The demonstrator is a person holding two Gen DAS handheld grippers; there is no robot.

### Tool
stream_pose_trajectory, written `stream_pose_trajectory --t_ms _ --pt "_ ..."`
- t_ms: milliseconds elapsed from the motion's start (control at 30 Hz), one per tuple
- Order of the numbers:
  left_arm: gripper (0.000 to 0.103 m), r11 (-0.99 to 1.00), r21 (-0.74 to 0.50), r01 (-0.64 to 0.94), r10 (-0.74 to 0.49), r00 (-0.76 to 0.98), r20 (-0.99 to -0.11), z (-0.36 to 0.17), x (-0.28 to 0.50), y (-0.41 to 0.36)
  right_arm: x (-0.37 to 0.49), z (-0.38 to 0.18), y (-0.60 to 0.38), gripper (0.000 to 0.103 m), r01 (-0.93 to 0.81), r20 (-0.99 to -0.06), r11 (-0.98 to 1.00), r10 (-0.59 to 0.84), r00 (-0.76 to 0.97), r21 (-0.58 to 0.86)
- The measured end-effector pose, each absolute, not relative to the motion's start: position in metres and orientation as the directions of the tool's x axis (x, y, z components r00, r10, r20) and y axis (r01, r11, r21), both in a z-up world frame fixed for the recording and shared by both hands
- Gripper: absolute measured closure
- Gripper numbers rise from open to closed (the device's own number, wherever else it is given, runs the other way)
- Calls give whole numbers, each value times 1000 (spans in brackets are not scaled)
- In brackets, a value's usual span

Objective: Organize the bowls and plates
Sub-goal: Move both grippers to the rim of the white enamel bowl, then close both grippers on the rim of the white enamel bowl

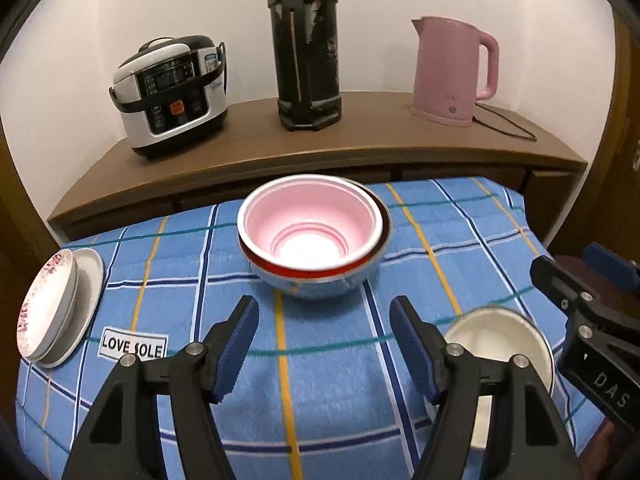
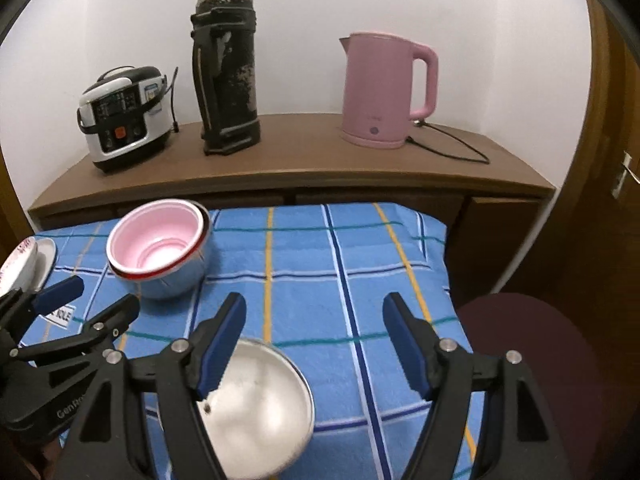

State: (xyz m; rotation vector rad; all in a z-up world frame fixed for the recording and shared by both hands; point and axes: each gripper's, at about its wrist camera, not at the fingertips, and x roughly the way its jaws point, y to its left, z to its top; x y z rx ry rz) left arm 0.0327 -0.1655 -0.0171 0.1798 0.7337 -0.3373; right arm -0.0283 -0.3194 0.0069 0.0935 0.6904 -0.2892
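Here we hold both grippers open and empty over the checked tabletop [image 1: 328,400]. The steel bowl [image 2: 260,408] lies low in the right view, touching the right gripper's [image 2: 314,344] left finger; the nested pink bowls [image 1: 312,228] sit centre, ahead of the left gripper [image 1: 324,350].

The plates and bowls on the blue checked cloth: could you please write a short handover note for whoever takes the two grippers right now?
Left gripper: jaws open, empty.
Right gripper: jaws open, empty.
Pink plastic bowl is nested in the red-rimmed blue bowl mid-cloth.
Floral white plates are stacked on the left edge.
Left to do: the loose white metal-rimmed bowl, near the front edge beside the right gripper, probably goes into the bowl stack.
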Motion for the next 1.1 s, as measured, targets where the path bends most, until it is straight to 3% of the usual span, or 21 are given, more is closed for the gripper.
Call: stream_pose_trajectory --t_ms 600,1100 --pt "33 929 79 361 -213 698 -684 -30 5 -179 -53 -5 -321 34 310 -653 950 -214 726 33" --pt "33 934 40 354 -229 682 -694 -36 9 -181 -54 -14 -326 34 318 -673 947 -203 711 51"
